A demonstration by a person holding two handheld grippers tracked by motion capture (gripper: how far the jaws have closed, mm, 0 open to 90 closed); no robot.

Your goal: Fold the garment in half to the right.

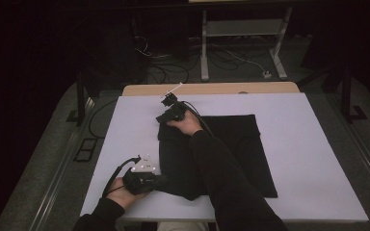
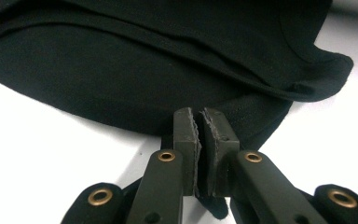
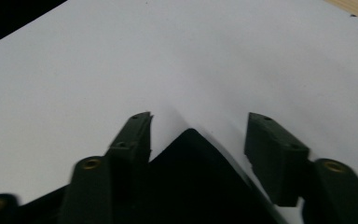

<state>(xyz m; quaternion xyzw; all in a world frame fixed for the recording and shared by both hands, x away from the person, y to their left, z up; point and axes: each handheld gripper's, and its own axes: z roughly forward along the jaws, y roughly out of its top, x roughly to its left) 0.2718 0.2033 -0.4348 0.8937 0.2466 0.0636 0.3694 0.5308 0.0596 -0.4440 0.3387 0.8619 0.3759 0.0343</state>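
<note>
A black cloth [image 1: 221, 154] lies spread across the middle of the white desk [image 1: 308, 159], and the step in hand looks like taking hold of two corners before a fold or lift. The left tool [image 1: 160, 181], low and left of centre in the high view, is clenched on the near-left corner: in the left gripper view [image 2: 200, 135] its pads meet with the cloth's [image 2: 168, 60] edge pinched between them. The right tool [image 1: 166, 109], just above centre in the high view, sits over the far-left corner; in the right gripper view [image 3: 198, 140] its jaws stand apart with the pointed corner of the cloth [image 3: 191, 182] between them, not yet pressed. The next move likely calls for that tool to finish closing squarely on the corner without pushing it away. The right sleeve [image 1: 226, 183] covers part of the cloth, so folds beneath it are hidden; black on black makes layers hard to tell.
</note>
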